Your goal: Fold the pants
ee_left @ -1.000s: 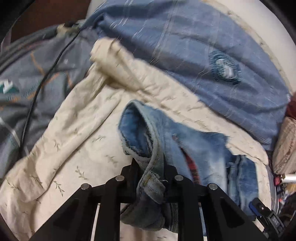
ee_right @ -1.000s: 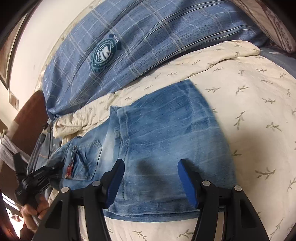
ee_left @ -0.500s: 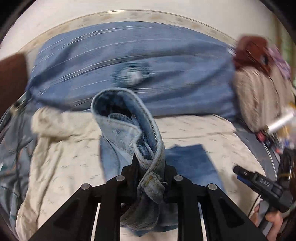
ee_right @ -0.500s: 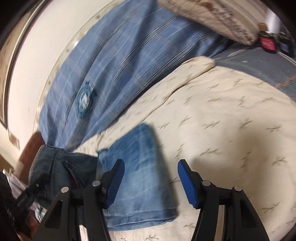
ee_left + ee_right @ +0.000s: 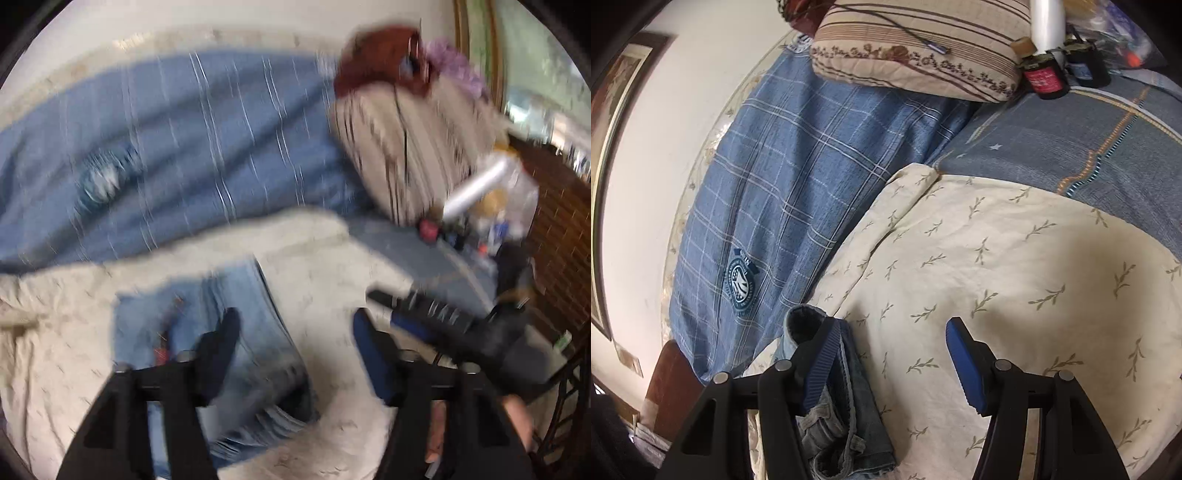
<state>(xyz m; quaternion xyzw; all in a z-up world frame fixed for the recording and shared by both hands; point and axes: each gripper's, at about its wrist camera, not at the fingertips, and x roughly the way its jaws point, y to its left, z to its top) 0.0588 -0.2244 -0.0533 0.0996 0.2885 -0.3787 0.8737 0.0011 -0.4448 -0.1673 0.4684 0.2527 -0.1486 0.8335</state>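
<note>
Left claw (image 5: 295, 332) jaws opening, jeans (image 5: 207, 332) lying under them, released. Right claw (image 5: 890, 354) spread, empty, w/ jeans at its left finger. Cream sheet (image 5: 1015, 258) wide open to the right.

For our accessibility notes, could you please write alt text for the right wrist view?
The open right gripper hovers over a cream leaf-print sheet, with folded blue jeans lying beneath its left finger. Behind are a blue plaid blanket and a striped pillow.
</note>
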